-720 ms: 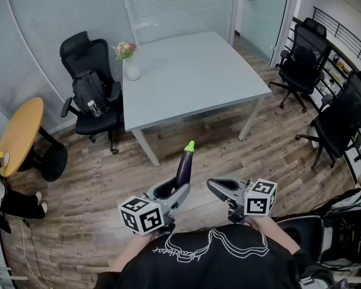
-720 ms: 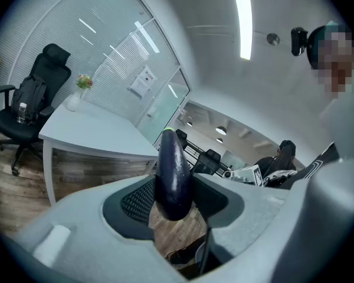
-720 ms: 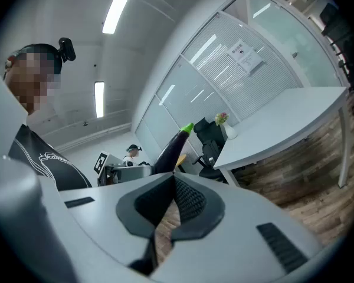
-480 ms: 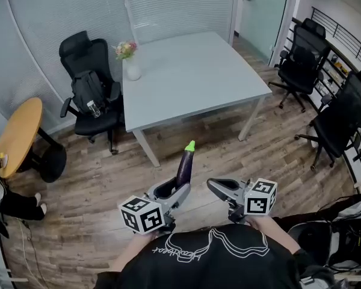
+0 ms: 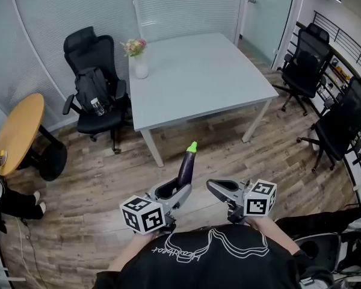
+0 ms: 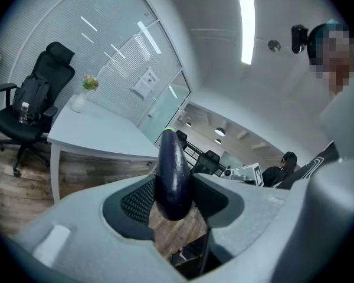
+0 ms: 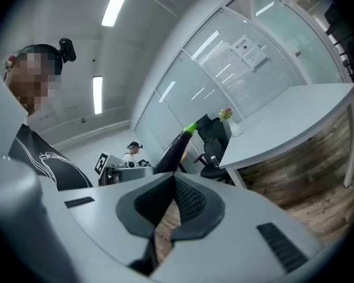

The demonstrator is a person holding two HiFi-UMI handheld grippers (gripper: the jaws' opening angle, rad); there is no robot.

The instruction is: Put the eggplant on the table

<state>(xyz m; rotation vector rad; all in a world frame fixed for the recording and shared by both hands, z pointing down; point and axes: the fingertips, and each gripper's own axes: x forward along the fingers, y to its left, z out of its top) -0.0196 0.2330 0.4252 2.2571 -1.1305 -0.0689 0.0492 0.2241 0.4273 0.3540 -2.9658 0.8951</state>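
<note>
The view has swung slightly, nudging the table rightward at upper centre, yet the left hand-held gripper still clamps the eggplant upright at lower centre, well short of it, while the right hand-held gripper stays closed and empty.

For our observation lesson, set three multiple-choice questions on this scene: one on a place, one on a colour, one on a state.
1. Where does the vase stand? A on the grey table B on a shelf C in a box
2. What colour is the tip of the eggplant? A red B green C yellow
3. How is the left gripper? A open, empty B shut on a cup C shut on the eggplant
Answers: A, it stands at the table's far corner; B, the tip is bright green; C, the gripper clamps the upright eggplant.
</note>
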